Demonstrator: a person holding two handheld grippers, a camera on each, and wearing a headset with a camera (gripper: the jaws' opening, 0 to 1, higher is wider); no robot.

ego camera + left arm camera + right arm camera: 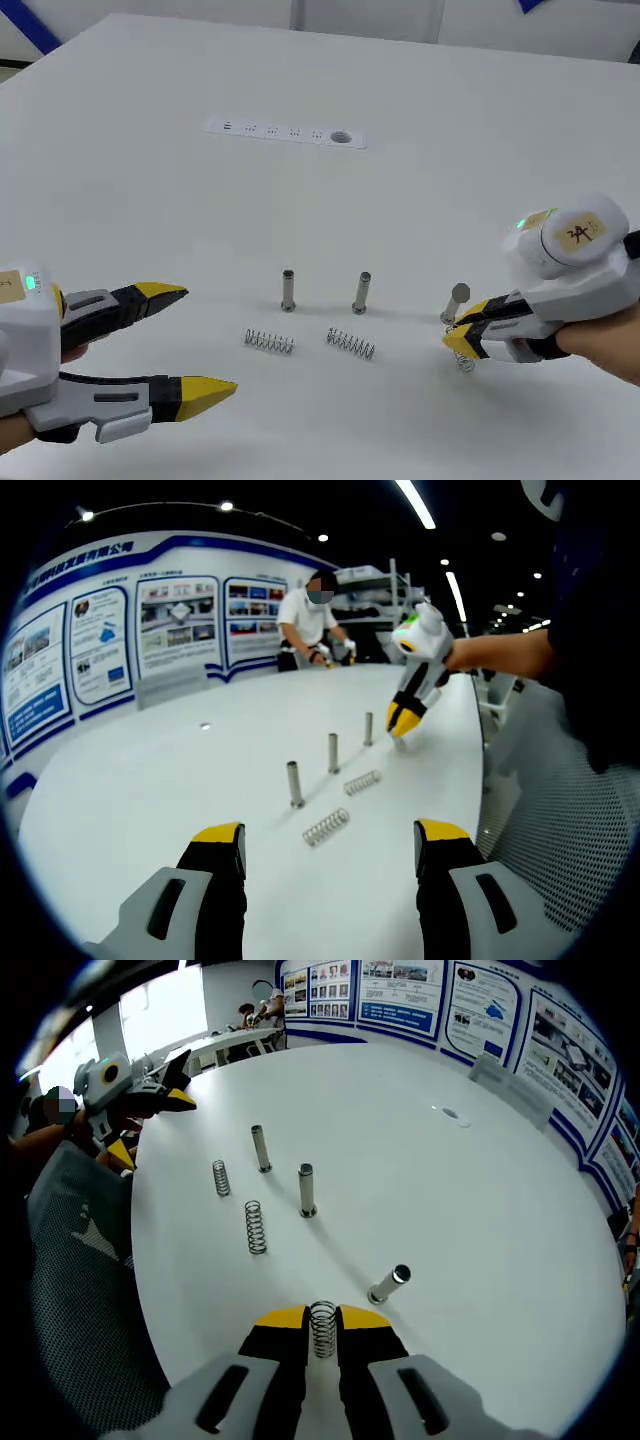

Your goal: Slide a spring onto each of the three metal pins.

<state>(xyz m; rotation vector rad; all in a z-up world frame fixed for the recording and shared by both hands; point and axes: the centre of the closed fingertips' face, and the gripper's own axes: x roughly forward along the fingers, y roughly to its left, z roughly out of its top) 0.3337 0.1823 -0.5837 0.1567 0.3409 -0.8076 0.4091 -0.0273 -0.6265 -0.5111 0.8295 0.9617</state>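
Note:
Three metal pins stand in a row on the white table: left pin (288, 290), middle pin (361, 293), right pin (455, 302). Two springs lie in front of them, one (269, 342) by the left pin and one (350, 344) by the middle pin. My right gripper (462, 342) is shut on a third spring (322, 1328), just in front of the right pin (388, 1284) and apart from it. At the lower left my left gripper (195, 340) is open and holds nothing, well back from the loose springs (326, 826) and the pins (295, 783).
A white power strip (285, 132) lies farther back on the table (150, 200). A person (310, 620) stands at another bench beyond the table's far end. A mesh chair (70, 1260) sits by the table's near edge.

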